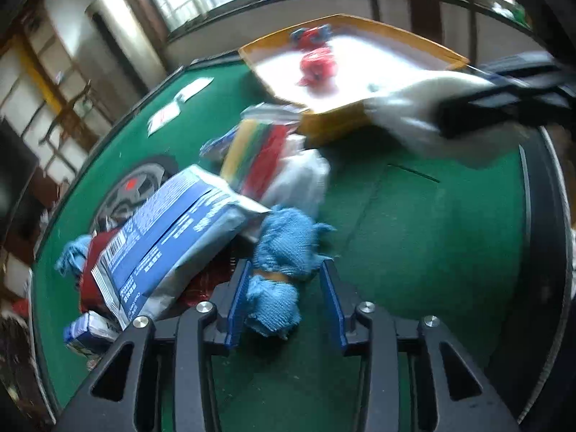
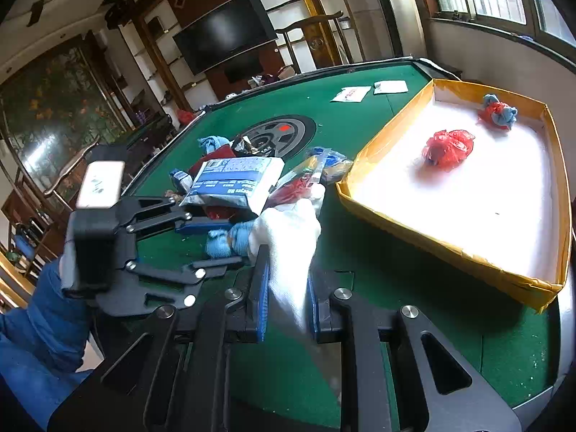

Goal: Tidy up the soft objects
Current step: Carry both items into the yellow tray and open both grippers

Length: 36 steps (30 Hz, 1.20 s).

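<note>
My left gripper (image 1: 287, 266) points down at the green table, its blue pads closed on a blue knitted cloth bundle (image 1: 280, 252) that rests on the felt. The right wrist view shows the same bundle (image 2: 223, 243) between those fingers. My right gripper (image 2: 288, 273) is shut on a white cloth (image 2: 288, 237), held just above the table beside the pile. It appears blurred at the upper right of the left wrist view, white cloth (image 1: 414, 108) hanging from it. A yellow-rimmed box (image 2: 450, 248) with a white floor holds a red plastic bundle (image 2: 448, 147) and a red-and-blue cloth bundle (image 2: 498, 111).
A pile lies left of the box: a blue-and-white packet (image 1: 172, 237), a clear bag of coloured items (image 1: 259, 147), a dark red cloth (image 1: 95, 255) and another blue cloth (image 1: 72, 252). A wheel-shaped disc (image 2: 277, 131) and paper packets (image 2: 351, 93) lie further back. A blue sleeve (image 2: 46, 316) holds the left gripper.
</note>
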Tool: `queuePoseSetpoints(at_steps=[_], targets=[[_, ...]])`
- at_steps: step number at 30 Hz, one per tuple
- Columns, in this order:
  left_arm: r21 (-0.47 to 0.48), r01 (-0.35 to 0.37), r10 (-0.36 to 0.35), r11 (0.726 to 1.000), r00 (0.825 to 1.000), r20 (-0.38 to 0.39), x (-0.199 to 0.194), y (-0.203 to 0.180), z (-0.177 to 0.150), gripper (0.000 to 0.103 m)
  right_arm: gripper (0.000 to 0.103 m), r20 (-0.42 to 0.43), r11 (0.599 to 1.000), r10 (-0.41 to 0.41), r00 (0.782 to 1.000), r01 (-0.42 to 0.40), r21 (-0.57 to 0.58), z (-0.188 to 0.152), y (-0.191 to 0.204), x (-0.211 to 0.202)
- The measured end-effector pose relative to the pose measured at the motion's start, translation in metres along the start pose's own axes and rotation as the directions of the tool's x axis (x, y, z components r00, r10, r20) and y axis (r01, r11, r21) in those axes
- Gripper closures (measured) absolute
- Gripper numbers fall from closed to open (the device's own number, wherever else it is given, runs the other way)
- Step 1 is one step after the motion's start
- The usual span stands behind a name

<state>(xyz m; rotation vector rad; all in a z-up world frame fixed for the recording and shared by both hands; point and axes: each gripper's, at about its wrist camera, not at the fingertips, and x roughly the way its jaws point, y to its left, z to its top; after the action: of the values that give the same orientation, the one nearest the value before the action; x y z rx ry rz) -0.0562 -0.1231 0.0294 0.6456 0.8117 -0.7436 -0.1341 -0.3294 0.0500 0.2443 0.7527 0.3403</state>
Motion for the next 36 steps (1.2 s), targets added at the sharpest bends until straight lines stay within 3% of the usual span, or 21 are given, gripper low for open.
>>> queuePoseSetpoints(at_steps=[3,9,15,20,28,36], targets=[[-0.065,0.068,-0.068,0.996,0.998,-0.002,0.01,0.011,0.0,0.063,0.087,0.001,1.0,0.003,1.0,-0.003,0.001,0.0,0.001,0.0],[-0.154,0.106,-0.103,0.982,0.994,0.028,0.006,0.017,-0.003,0.071,0.087,0.006,1.0,-0.01,1.0,0.01,-0.003,0.0,0.001,-0.003],[-0.225,0.204,-0.178,0.953,0.975,0.13,-0.016,0.022,0.0,0.072,0.087,0.019,0.999,-0.023,1.0,0.023,0.026,0.001,-0.007,-0.007],[-0.247,0.241,-0.192,0.939,0.96,0.204,-0.029,0.021,0.009,0.072,0.087,0.028,0.999,-0.034,0.999,0.033,0.04,0.001,-0.011,-0.01],[-0.284,0.269,-0.203,0.92,0.949,0.242,-0.022,0.019,0.06,0.072,0.087,0.048,0.99,-0.11,0.993,0.106,0.088,0.013,-0.03,-0.026],[-0.314,0.307,-0.238,0.898,0.942,0.237,0.009,0.011,0.134,0.072,0.087,0.014,0.939,-0.286,0.958,0.277,0.205,0.06,-0.086,-0.042]])
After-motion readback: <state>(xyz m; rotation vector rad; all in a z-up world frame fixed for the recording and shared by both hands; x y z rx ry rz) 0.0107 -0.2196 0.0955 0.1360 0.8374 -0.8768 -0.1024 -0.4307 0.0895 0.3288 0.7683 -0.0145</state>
